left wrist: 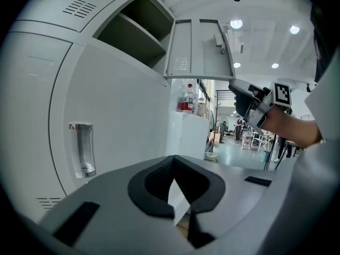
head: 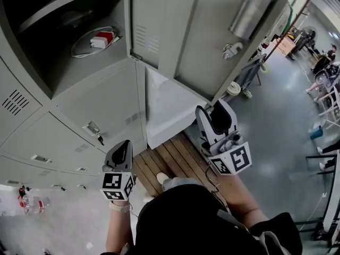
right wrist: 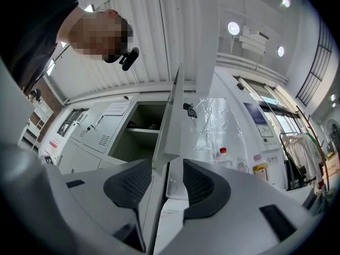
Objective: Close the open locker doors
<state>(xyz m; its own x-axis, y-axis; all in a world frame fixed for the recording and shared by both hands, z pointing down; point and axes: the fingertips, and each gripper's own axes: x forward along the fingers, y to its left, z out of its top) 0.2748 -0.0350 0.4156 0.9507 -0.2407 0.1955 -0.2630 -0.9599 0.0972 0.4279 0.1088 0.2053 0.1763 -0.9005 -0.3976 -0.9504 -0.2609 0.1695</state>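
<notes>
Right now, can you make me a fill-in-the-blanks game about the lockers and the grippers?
The left gripper has its jaws ___.
The right gripper has the ___ edge between its open jaws.
The small thing in the open locker is white and ___.
Missing words: shut; door; red.

The edge of the open locker door (head: 171, 106) runs between the jaws of your right gripper (head: 212, 113). To its left, your left gripper (head: 124, 145) faces the closed lockers (head: 101, 102). Above them, a coiled cable (head: 87, 41) lies in the open compartment (head: 64, 68).
</notes>
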